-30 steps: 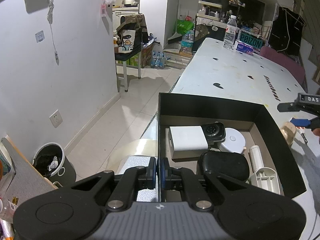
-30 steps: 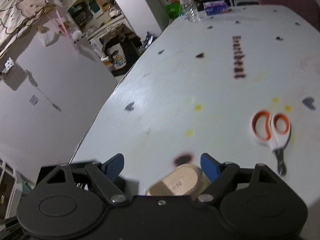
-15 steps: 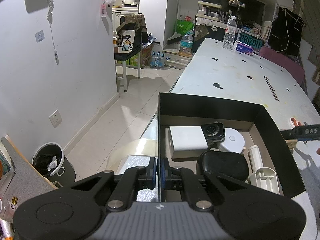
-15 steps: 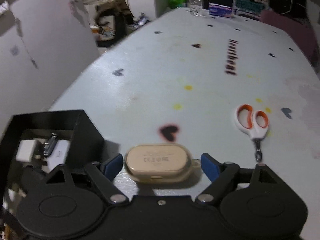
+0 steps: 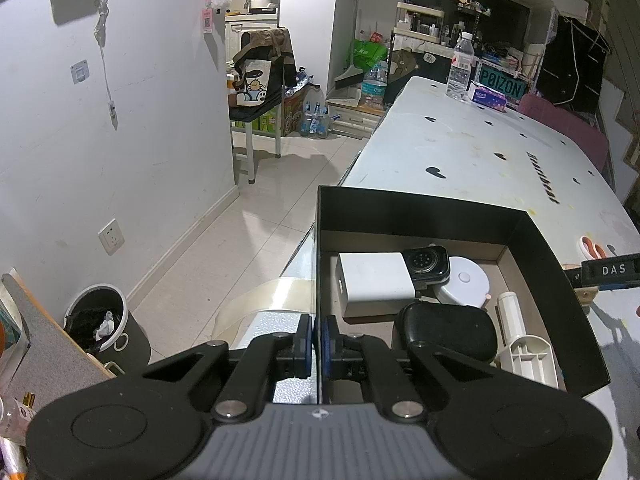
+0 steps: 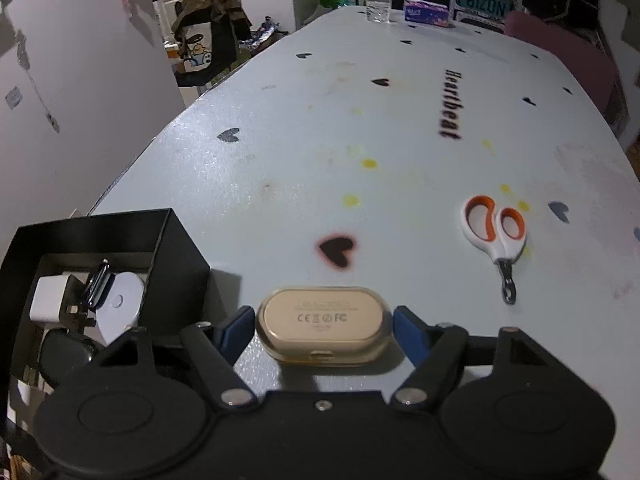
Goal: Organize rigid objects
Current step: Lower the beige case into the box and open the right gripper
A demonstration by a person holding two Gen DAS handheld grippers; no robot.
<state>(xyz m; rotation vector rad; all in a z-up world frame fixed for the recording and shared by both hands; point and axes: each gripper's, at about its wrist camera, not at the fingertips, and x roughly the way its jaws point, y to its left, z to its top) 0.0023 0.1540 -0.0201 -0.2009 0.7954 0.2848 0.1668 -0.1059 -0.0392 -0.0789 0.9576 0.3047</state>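
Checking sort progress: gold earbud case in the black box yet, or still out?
Out. The gold earbud case lies on the table right of the black box, between the open fingers of the right hand-held gripper, not clamped.

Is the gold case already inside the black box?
No, the gold case lies on the table beside the black box.

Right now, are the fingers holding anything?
Left gripper pinches the black box by its near side wall. Right gripper straddles the gold case, not gripping it.

Dim indoor light, cool and flat — soft glare on the table (image 6: 248, 168), heavy fisheye bending at the edges, right view slightly blurred.
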